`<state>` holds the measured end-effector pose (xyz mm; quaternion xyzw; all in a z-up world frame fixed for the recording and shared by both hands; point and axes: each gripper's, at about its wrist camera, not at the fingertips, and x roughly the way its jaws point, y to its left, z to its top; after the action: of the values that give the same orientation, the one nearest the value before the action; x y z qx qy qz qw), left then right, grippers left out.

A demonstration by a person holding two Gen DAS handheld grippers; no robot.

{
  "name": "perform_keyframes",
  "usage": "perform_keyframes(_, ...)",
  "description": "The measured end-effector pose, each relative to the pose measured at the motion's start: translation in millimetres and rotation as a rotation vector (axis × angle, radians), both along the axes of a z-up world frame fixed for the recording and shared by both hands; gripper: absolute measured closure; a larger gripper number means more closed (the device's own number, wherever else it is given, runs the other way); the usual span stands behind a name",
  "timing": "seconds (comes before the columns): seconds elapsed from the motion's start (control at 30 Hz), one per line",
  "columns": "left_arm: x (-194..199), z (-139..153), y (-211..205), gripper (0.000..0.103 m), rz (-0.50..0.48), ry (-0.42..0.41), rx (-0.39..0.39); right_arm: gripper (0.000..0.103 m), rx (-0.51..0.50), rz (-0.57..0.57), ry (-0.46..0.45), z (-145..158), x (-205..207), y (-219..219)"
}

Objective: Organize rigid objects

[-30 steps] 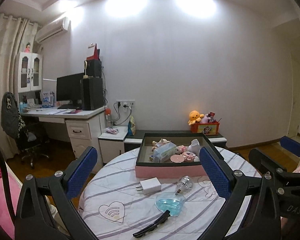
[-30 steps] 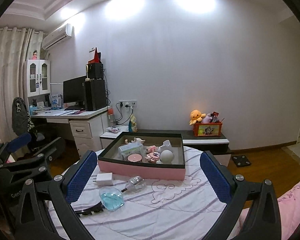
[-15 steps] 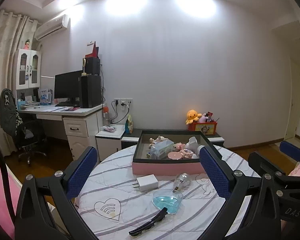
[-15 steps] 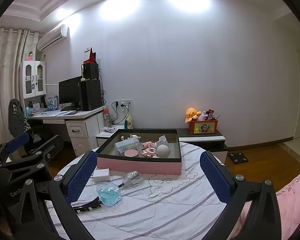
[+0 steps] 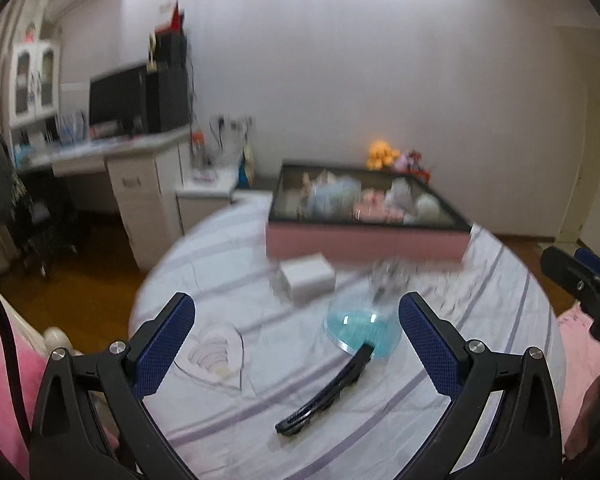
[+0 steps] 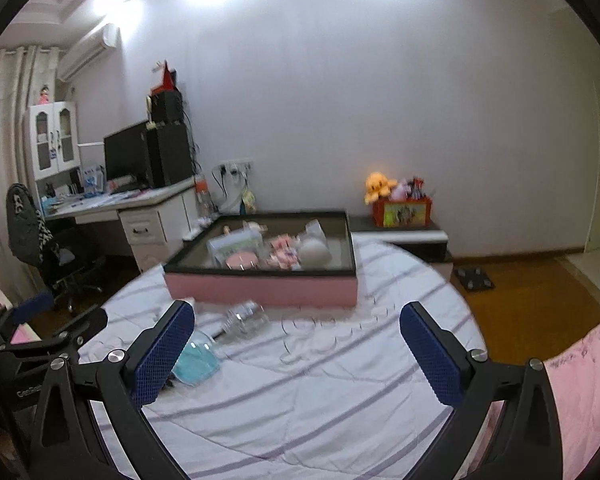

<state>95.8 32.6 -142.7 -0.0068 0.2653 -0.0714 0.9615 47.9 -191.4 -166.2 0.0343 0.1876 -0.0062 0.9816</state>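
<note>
Left tongs (image 5: pixel 296 330) gaping wide, empty, low over the table (image 5: pixel 500 352); the black hair clip (image 5: pixel 326 392) lies just ahead between its fingers, long axis slanting up-right toward the blue dish (image 5: pixel 360 330). Right tongs (image 6: pixel 296 338) equally wide and empty, farther off; the pink box (image 6: pixel 260 290) waits beyond.
</note>
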Motion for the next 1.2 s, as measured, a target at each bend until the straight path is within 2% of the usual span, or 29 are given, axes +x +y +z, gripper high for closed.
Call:
perform_keyframes(0.13,15.5,-29.4,-4.9,0.000,0.000,0.085,0.093,0.000,0.018,0.000,0.064,-16.5,14.8,-7.0)
perform_keyframes(0.23,23.4,-43.8,-3.6,0.000,-0.029,0.152,0.079,0.000,0.016,0.002,0.100,-26.8,24.4,-8.3)
perform_keyframes(0.37,25.5,-45.4,-14.1,0.000,-0.108,0.167,0.029,0.000,0.019,0.010,0.144,-37.6,36.1,-8.8)
perform_keyframes(0.5,26.0,-51.7,-31.4,0.000,-0.123,0.186,0.131,0.000,0.027,0.016,0.174,-44.2,44.3,-10.2)
perform_keyframes(0.63,22.0,-60.3,-18.2,0.001,-0.101,0.217,0.147,0.000,0.028,0.032,0.190,-44.0,48.0,-8.7)
perform_keyframes(0.7,23.4,-64.3,-8.9,0.005,-0.074,0.241,0.142,0.000,0.019,0.045,0.199,-44.7,49.3,-4.7)
perform_keyframes(0.77,28.3,-66.4,-3.7,0.021,-0.077,0.267,0.121,0.000,0.007,0.056,0.208,-46.6,52.0,0.8)
perform_keyframes(0.8,28.6,-65.0,-3.7,0.023,-0.080,0.264,0.118,0.000,0.002,0.064,0.217,-48.4,54.0,4.3)
perform_keyframes(0.87,29.7,-62.5,-9.1,0.045,-0.112,0.262,0.129,0.000,-0.007,0.072,0.233,-51.7,57.1,10.4)
perform_keyframes(0.9,30.3,-61.7,-13.7,0.052,-0.134,0.260,0.135,0.000,-0.013,0.078,0.247,-53.6,59.1,14.3)
perform_keyframes(0.97,30.8,-60.7,-19.6,0.088,-0.158,0.257,0.136,0.000,-0.028,0.082,0.268,-57.0,61.9,21.0)
perform_keyframes(1.2,19.5,-49.7,-3.6,0.088,-0.102,0.220,0.076,0.000,-0.065,0.139,0.333,-63.8,71.9,48.1)
